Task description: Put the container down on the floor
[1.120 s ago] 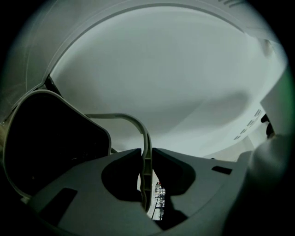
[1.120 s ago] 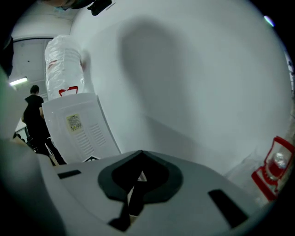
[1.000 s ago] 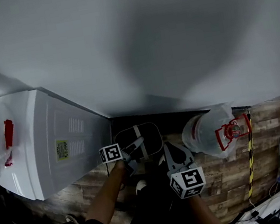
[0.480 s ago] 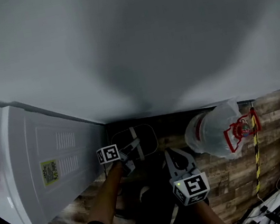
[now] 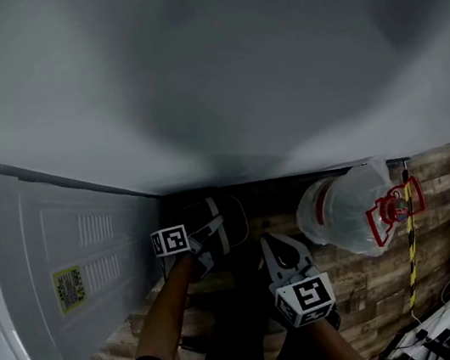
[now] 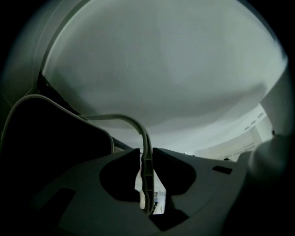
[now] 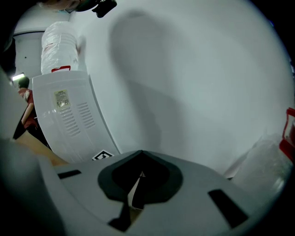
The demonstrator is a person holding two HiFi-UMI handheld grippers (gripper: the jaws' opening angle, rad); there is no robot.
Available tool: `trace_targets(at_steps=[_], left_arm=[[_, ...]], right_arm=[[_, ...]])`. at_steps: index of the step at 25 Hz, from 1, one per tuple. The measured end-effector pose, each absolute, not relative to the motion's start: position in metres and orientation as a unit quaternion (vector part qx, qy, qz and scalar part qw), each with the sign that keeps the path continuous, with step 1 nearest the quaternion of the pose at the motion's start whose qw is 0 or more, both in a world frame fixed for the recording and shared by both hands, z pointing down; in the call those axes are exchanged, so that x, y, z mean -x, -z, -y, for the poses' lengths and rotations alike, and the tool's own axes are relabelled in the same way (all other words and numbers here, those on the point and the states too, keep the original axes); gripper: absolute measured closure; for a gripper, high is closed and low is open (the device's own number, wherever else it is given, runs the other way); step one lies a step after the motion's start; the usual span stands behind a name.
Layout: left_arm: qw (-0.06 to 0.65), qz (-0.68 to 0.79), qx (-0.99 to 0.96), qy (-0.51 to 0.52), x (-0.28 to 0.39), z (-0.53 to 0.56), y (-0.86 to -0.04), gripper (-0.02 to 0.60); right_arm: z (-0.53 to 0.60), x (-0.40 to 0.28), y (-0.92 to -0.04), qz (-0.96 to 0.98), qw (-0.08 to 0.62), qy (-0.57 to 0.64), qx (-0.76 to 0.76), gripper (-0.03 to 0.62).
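- Container (image 5: 219, 219): dark, with a pale hoop handle (image 6: 138, 125). It is low at the foot of the wall (image 5: 231, 70), just ahead of my left tongs (image 6: 146, 156).
- Left tongs: narrow, jaws against both sides of the handle strip, which runs edge-on up through the gap. The jaws have just been opening a touch with the handle between them, but they look in contact with it.
- Right tongs (image 5: 274, 245): tips together, nothing in them. They sit just right of the container, not on it.
- Key relation: the container body lies left of and below the left jaws, off the handle. Left hand carries; right is only near.
- Can't tell if the base touches the wood floor (image 5: 363, 280); it's too dark under it.
- My read: lower straight down, keep off the white cabinet (image 5: 52, 274) on the left, then let go.
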State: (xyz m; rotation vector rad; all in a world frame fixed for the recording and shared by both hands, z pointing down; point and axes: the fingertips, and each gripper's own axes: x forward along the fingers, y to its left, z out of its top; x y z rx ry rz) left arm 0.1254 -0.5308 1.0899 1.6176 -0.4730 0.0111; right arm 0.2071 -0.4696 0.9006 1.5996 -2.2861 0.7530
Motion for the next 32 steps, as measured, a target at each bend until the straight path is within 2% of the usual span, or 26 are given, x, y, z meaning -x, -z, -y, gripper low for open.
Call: trace_targets(at_steps=[5, 13, 15, 19, 32], left_arm=[[0.668, 0.258, -0.698, -0.001, -0.116, 0.534, -1.094, 0.44], [0.68, 0.298, -0.67, 0.018, -0.102, 0.521, -1.058, 0.442], [0.678, 0.294, -0.673, 0.019, -0.107, 0.512, -1.035, 0.464], [0.642, 0.293, -0.708, -0.004, -0.117, 0.495, -0.974, 0.558], [0.512, 0.348, -0.783, -0.06, -0.114, 0.466, -0.751, 0.566]], right_arm=[[0.471, -0.206, -0.888, 0.788, 0.13, -0.26, -0.543, 0.585], [0.457, -0.218, -0.855, 0.775, 0.139, -0.28, -0.549, 0.585], [0.454, -0.219, -0.838, 0.774, 0.14, -0.283, -0.549, 0.583], [0.443, -0.217, -0.796, 0.772, 0.146, -0.29, -0.547, 0.585], [0.414, -0.195, -0.63, 0.775, 0.146, -0.284, -0.545, 0.585]])
